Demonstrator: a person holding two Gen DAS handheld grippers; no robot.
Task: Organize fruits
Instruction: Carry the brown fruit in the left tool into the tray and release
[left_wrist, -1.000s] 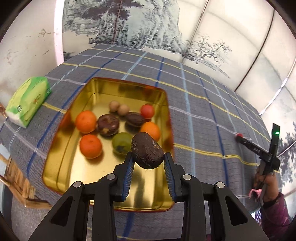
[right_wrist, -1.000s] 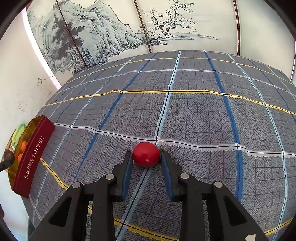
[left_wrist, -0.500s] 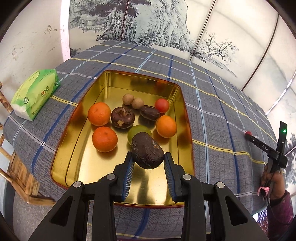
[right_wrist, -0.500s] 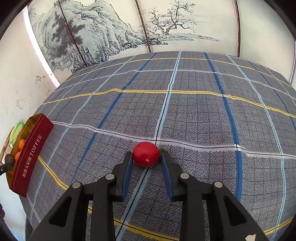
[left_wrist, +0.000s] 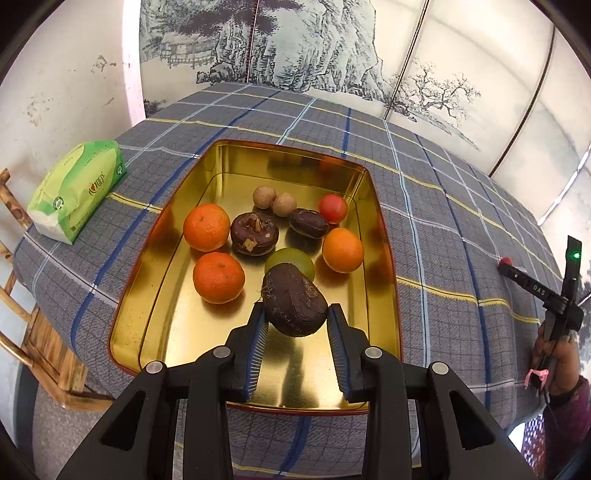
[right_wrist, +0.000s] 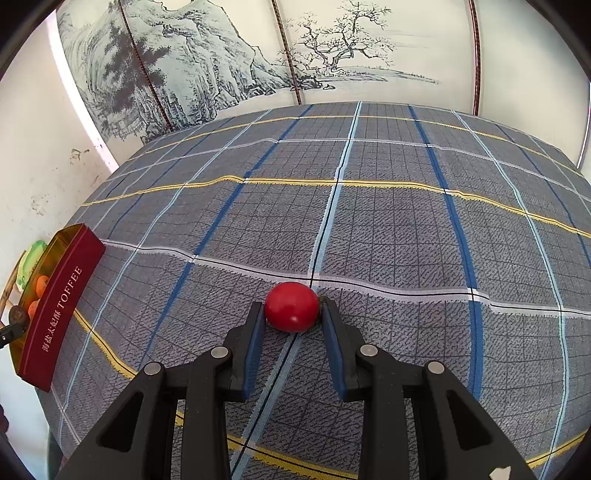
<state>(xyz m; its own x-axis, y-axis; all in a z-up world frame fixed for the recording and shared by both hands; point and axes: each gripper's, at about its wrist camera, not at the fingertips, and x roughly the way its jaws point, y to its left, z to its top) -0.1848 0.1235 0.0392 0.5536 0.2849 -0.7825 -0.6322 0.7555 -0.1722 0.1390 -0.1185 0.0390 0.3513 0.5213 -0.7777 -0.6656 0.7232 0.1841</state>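
Observation:
My left gripper (left_wrist: 294, 322) is shut on a dark brown, rough-skinned fruit (left_wrist: 294, 305), held above the near half of a gold tin tray (left_wrist: 168, 321). Inside the tray lie three oranges (left_wrist: 218, 277), a green fruit (left_wrist: 291, 259), two more dark brown fruits (left_wrist: 254, 233), two small tan fruits (left_wrist: 265, 197) and a red tomato (left_wrist: 333, 208). In the right wrist view my right gripper (right_wrist: 292, 317) is shut on a small red tomato (right_wrist: 291, 306) that rests on the plaid tablecloth. The tray's red side wall (right_wrist: 59, 306), lettered TOFFEE, shows at the far left there.
A green tissue pack (left_wrist: 79, 190) lies on the cloth left of the tray. A wooden chair (left_wrist: 40, 336) stands off the table's left edge. The other gripper and the hand on it (left_wrist: 546, 299) show at the right edge of the left wrist view. A painted screen backs the table.
The left gripper has shifted slightly with its brown fruit, so the tray sits more centred and larger in its view. The right gripper and its tomato have stayed put.

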